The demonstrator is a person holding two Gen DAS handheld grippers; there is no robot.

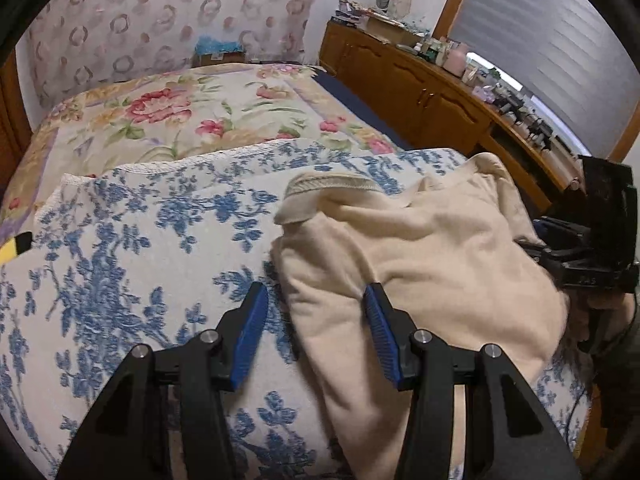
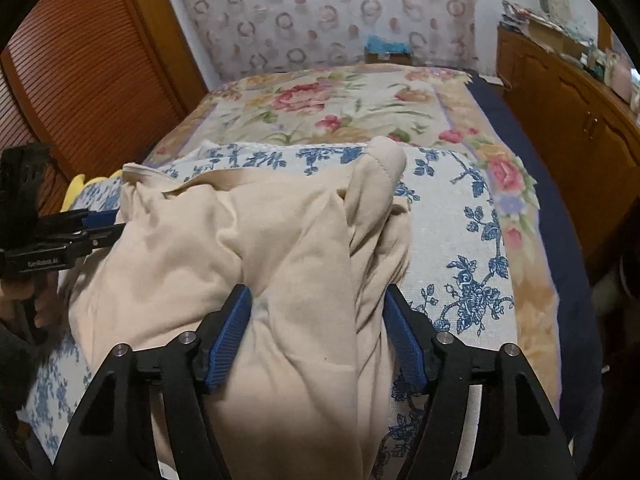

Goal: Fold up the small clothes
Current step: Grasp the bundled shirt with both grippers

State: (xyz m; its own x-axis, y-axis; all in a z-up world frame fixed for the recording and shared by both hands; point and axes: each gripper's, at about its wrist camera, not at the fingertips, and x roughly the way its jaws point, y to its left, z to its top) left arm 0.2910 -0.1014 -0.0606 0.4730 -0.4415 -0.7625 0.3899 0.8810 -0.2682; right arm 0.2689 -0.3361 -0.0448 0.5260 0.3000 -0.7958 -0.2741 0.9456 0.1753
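Two hand-held grippers are working one cream garment point(image 2: 224, 248) that is lying rumpled on a blue-and-white floral cover point(image 1: 132, 240) spread over the bed. Nearest the right wrist camera, the right hand-held gripper point(image 2: 318, 300) is standing with its ribbed blue pads apart, a thick ridge of the soft, knit-looking cloth lying between them; the left pad seems to be touching fabric while the right one is sitting just beside it, so nothing is being pinched. That placement looks meant for taking hold of a bunched fold at the near hem. In the left wrist view, the left hand-held gripper point(image 1: 316, 298) is also holding its jaws apart, straddling the garment's left edge: one pad is over the bare cover, the other is resting against the cloth. Judging by this, each tool is lining up on a side of the piece so it can be spread flat before folding, which has not really begun. Further along, a ribbed band point(image 1: 332, 184), probably a neckline or cuff, is curling up at the garment's far side, and a rounded stitched sleeve end point(image 2: 384, 160) is poking upward. Beyond that, a pink-rose quilt point(image 2: 340, 104) is covering the rest of the bed, and a wooden cabinet point(image 1: 404, 88) is running along the wall
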